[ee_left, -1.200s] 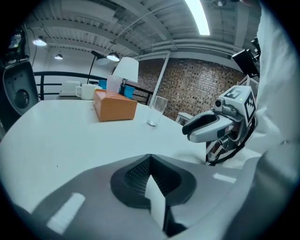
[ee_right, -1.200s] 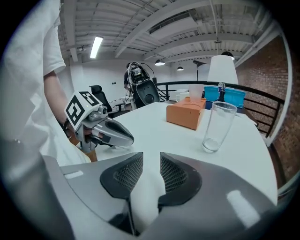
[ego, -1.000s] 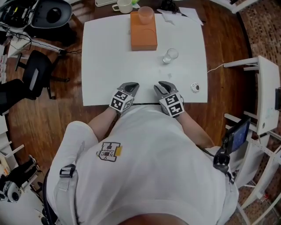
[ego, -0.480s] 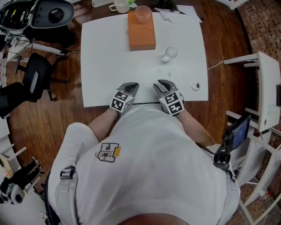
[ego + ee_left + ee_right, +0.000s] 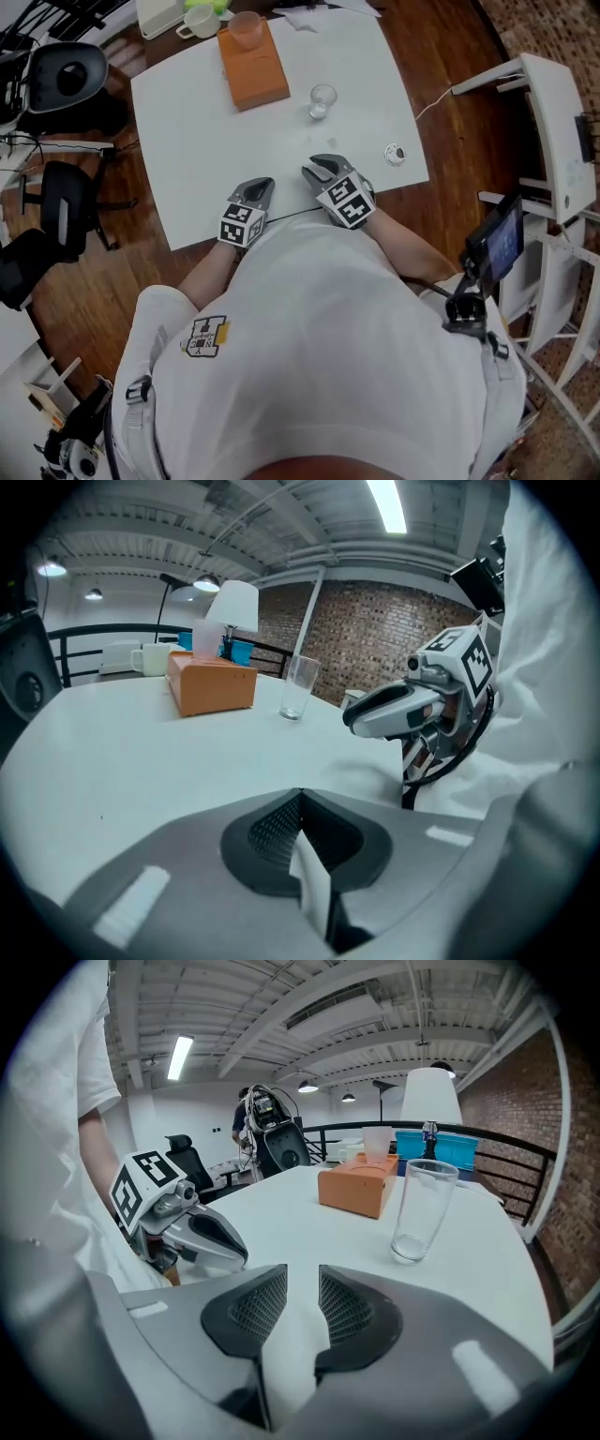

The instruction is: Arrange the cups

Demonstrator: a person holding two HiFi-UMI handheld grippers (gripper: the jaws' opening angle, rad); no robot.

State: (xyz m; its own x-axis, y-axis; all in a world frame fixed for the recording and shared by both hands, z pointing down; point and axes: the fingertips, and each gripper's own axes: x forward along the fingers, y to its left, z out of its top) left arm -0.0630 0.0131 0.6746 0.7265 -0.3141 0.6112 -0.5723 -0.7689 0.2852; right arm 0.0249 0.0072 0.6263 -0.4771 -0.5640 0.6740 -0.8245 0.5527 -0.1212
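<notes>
A clear drinking glass point(image 5: 322, 99) point(image 5: 424, 1209) point(image 5: 299, 687) stands upright mid-table. Behind it lies an orange box point(image 5: 253, 67) point(image 5: 361, 1188) point(image 5: 211, 686) with a pale pink cup point(image 5: 246, 28) point(image 5: 377, 1142) point(image 5: 206, 637) on its far end. A white mug point(image 5: 200, 19) point(image 5: 150, 658) stands at the back edge. My left gripper point(image 5: 260, 186) point(image 5: 298, 808) rests at the table's near edge, shut and empty. My right gripper point(image 5: 318, 168) point(image 5: 302, 1302) sits beside it, its jaws a little apart with nothing between them. Both are well short of the glass.
The white table point(image 5: 206, 159) sits on a wooden floor. A small round object point(image 5: 395, 153) lies near the table's right edge, by a cable. Blue cups point(image 5: 422, 1147) and a white lamp point(image 5: 234, 602) stand beyond the box. Office chairs point(image 5: 56, 216) are at the left, a white rack point(image 5: 553, 141) at the right.
The head view has swung, so the table now appears turned and shifted left. Both grippers keep their places at the near edge, and the cups have not moved.
</notes>
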